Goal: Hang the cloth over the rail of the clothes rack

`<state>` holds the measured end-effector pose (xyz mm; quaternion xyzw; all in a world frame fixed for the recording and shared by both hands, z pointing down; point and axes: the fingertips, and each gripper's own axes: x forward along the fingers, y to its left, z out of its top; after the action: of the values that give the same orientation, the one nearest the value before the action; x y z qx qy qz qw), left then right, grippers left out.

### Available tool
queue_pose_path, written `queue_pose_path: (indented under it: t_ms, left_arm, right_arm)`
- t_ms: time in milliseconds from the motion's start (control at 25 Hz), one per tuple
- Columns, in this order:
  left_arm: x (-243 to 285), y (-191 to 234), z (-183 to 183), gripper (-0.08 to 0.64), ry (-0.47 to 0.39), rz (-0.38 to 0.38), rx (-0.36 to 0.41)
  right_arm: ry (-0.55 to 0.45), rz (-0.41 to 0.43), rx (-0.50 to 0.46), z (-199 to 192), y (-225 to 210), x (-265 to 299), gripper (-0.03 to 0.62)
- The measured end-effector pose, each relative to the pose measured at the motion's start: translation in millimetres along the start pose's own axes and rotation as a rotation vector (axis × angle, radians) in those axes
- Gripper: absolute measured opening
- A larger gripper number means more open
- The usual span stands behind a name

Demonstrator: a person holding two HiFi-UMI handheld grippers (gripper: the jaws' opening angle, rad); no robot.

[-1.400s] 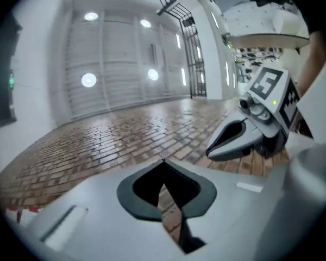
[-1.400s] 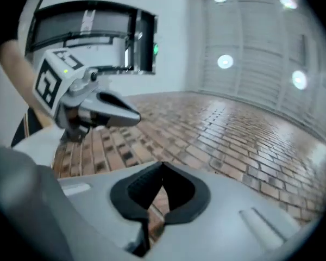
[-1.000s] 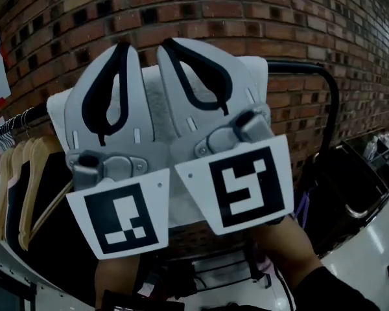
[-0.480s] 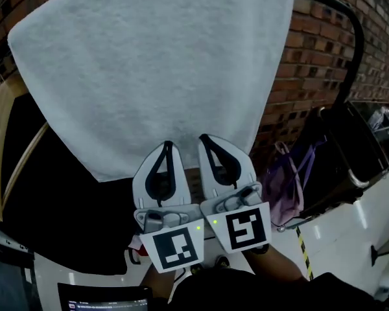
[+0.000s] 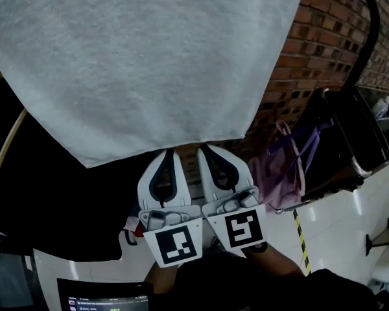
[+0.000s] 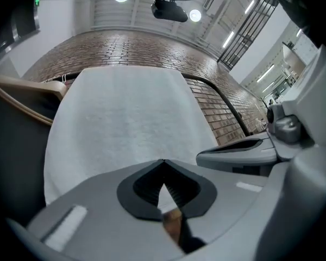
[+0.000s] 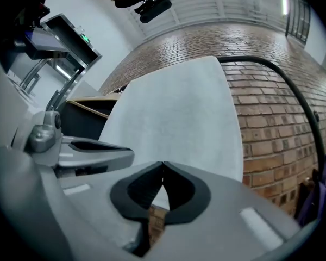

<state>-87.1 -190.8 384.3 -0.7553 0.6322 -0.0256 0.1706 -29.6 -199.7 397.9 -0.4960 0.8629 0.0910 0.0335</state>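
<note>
cloth (image 5: 149, 70) is already over the rail (image 5: 375, 28) of the clothes rack: the gripper views show the grey terry towel folded over the top bar and hanging flat in front of the brick wall (image 5: 311, 57), with the black tube curving out from under its right corner. the front panel hangs wide and smooth, lower hem roughly level, no bunching visible. i can't see how much hangs behind the bar, so front/back balance is unknown. left gripper (image 5: 170, 151) and right gripper (image 5: 204, 146) sit side by side under the middle of the hem, tips right at its edge and pointing towards the cloth. both pairs of jaws are pressed together, pads meeting in a thin line in each gripper view. no fold of fabric shows between them; towel is only visible beyond the tips, so i read both as empty, though light contact with the hem can't be ruled out. dark garments (image 5: 52, 206) on a wooden hanger (image 6: 22, 91) hang just left of the towel, a purple bag (image 5: 285, 167) hangs lower right, and neither is tangled with it. my read: the hang itself is done. what's left is at most a tug to even the drape, then backing both grippers clear without snagging the hem.
</note>
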Motion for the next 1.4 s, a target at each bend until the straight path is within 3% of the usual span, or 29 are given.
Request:
queue_pose_path:
  t_ms: [280, 520, 1400]
  left_arm:
    - [2, 4, 4, 0.006, -0.015, 0.01, 0.007]
    - [7, 1, 10, 0.006, -0.022, -0.005, 0.004]
    - [2, -5, 24, 0.006, -0.054, -0.016, -0.002]
  right_arm:
    - [0.006, -0.012, 0.031, -5, -7, 4, 0.005]
    - [-0.03, -0.003, -0.019, 10, -5, 6, 0.005]
    - [-0.059, -0.005, -0.031, 23, -1, -3, 0.004]
